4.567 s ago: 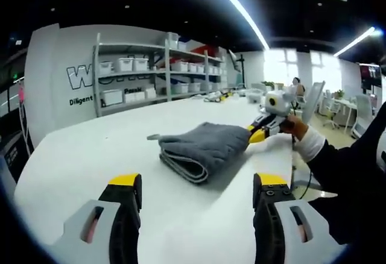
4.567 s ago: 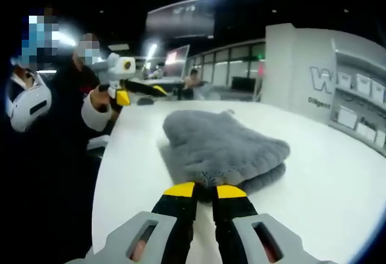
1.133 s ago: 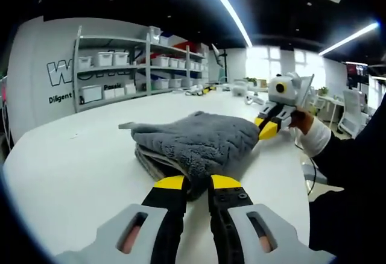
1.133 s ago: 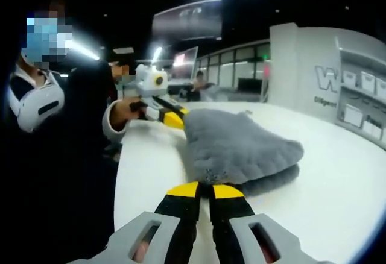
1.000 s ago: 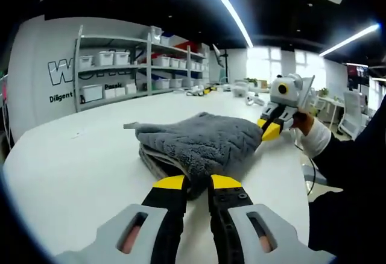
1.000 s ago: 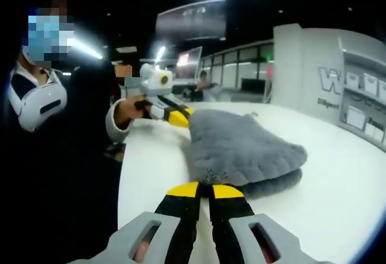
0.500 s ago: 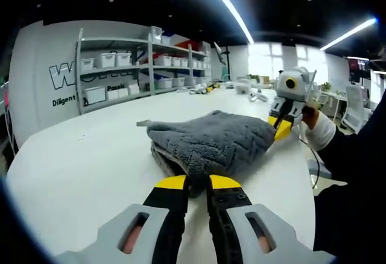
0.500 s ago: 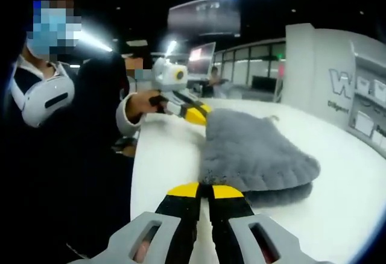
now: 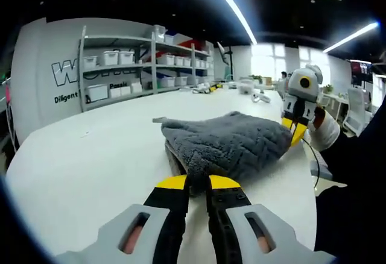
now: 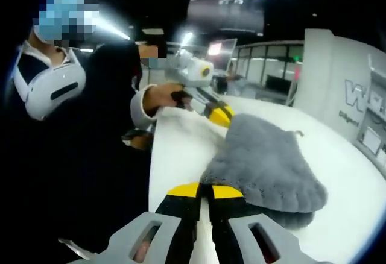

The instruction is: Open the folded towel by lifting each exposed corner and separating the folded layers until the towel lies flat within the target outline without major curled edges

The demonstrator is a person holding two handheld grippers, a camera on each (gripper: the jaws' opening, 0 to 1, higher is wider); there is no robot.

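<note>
Both grippers have lifted their corners a little since a moment ago. I see the left gripper (image 9: 192, 182) pinching one corner of the gray towel (image 9: 232, 145), and the right gripper (image 10: 205, 191) pinching another. The towel is bunched on the white table (image 9: 90, 161), stretched between the two tools. I think they must pull away from each other to open it.

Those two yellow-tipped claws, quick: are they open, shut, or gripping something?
Left gripper: shut on a corner of the grey towel.
Right gripper: shut on another corner of the same towel.
</note>
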